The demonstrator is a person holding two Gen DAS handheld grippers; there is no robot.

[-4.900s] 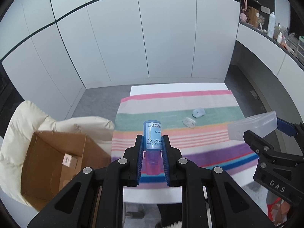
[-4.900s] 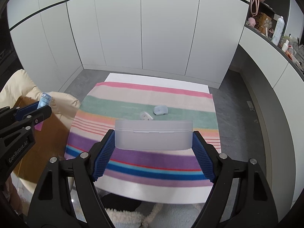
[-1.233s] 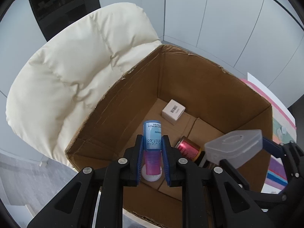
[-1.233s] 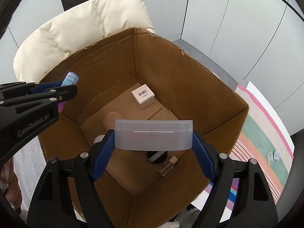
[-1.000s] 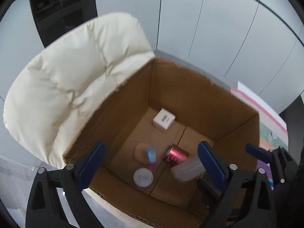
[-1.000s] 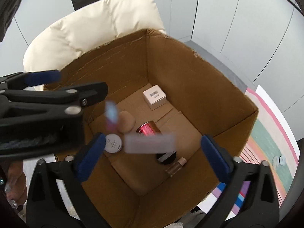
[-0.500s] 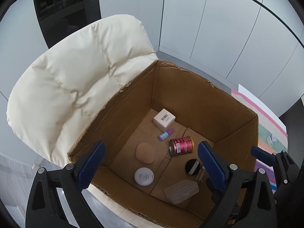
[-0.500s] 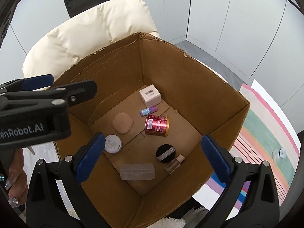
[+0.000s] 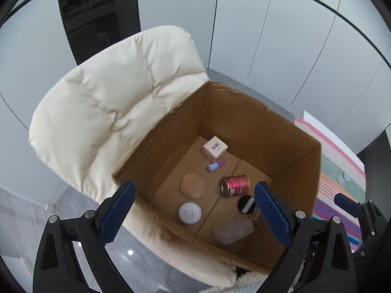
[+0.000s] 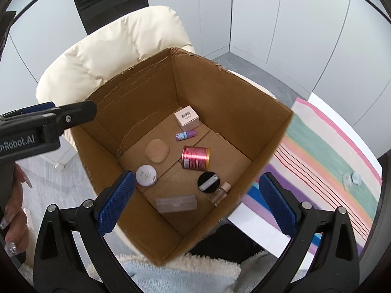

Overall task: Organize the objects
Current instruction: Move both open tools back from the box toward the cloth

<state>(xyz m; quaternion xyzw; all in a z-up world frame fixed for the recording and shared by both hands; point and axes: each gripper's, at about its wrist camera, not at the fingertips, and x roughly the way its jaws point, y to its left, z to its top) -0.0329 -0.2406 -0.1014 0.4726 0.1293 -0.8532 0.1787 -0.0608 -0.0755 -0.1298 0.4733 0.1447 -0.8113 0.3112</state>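
Observation:
An open cardboard box [image 9: 256, 124] [image 10: 220, 90] stands on a cream padded chair [image 9: 117, 107] [image 10: 102, 58]. On its floor lie the small purple bottle [image 9: 215, 166] [image 10: 186, 135], the frosted plastic case [image 9: 233, 232] [image 10: 176, 204], a red can [image 9: 235, 185] [image 10: 195, 157], a white barcoded carton [image 9: 215, 147] [image 10: 187, 117], a beige pad [image 9: 191, 185] [image 10: 157, 154], a white round jar [image 9: 190, 213] [image 10: 146, 175], a black compact [image 9: 246, 204] [image 10: 208, 181] and a small clear bottle [image 10: 219, 193]. My left gripper [image 9: 194, 216] hovers open above the box's near side. My right gripper [image 10: 194, 204] also stands open and empty over it.
A striped cloth [image 9: 339, 171] [image 10: 337, 156] covers the table to the right of the box, with two small pale items [image 9: 343, 177] [image 10: 352, 179] on it. A hand [image 10: 12, 210] holds the left gripper's handle at the left edge. White wall panels stand behind.
Both grippers opened over the box about a second ago. The purple bottle and the frosted case dropped in and now lie still on its floor. Both cameras have since shifted slightly.

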